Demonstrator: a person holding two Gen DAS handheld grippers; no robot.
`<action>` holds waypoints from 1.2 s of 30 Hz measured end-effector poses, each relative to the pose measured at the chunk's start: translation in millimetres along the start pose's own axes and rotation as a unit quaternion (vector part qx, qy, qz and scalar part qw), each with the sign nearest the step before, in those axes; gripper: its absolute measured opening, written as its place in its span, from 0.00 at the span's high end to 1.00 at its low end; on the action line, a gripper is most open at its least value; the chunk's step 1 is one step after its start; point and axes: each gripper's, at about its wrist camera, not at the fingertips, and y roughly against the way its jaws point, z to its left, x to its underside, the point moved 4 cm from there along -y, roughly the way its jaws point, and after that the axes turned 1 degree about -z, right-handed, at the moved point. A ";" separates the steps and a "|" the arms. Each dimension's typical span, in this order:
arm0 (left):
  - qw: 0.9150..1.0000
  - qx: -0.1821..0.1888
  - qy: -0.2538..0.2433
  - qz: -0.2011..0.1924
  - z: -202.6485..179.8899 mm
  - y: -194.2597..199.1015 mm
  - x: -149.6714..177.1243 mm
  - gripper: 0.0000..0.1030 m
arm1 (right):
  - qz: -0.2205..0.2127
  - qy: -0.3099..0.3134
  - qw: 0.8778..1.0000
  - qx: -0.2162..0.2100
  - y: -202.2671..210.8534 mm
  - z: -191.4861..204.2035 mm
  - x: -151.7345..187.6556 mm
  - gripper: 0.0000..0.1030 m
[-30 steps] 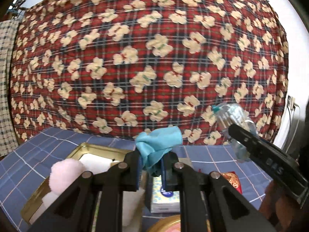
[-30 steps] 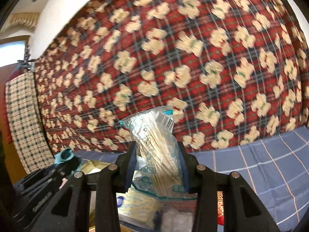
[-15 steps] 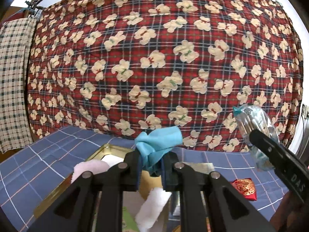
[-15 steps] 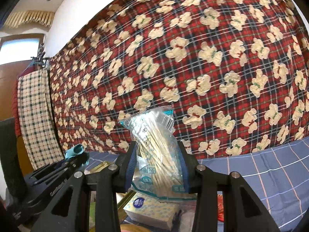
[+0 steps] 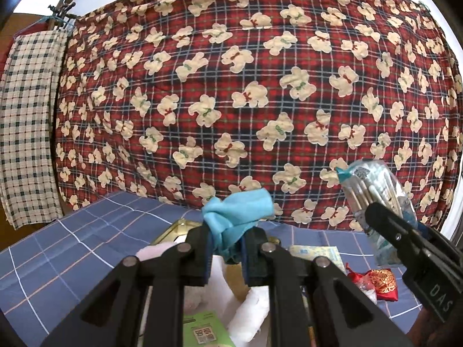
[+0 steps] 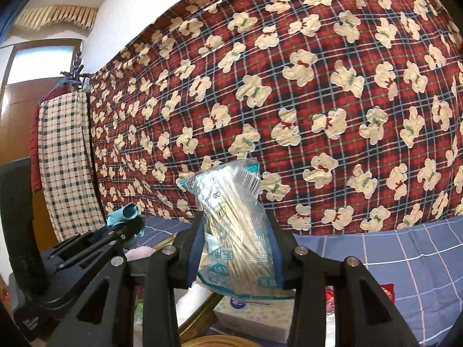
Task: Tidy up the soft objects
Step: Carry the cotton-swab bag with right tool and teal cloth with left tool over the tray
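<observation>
- Overall, a red plaid blanket with bears (image 5: 246, 101) hangs as backdrop behind the desk (image 5: 72, 260), which carries a blue checked cloth.
- On the desk: a gold tray (image 5: 176, 228) with white soft items inside; a tissue pack (image 6: 254, 318) and a red pouch (image 5: 379, 283) lie beside it.
- Right gripper (image 6: 234, 248): raised above the desk, aimed near level, clenched on an upright bag of cotton swabs (image 6: 231, 217).
- Left gripper (image 5: 225, 248): raised above the tray, aimed near level, pinching a teal cloth (image 5: 237, 211) that bunches above its fingertips.
</observation>
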 end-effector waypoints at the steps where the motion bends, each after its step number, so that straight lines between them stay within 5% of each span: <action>1: 1.000 -0.003 0.001 0.000 1.9 0.0 0.2 0.87 | 0.002 0.000 1.000 -0.002 -1.3 1.9 0.6 0.59; 36: 0.996 -0.070 0.022 0.045 57.3 -7.2 16.1 0.87 | 0.084 0.082 0.992 -0.051 -34.6 62.8 31.5 0.59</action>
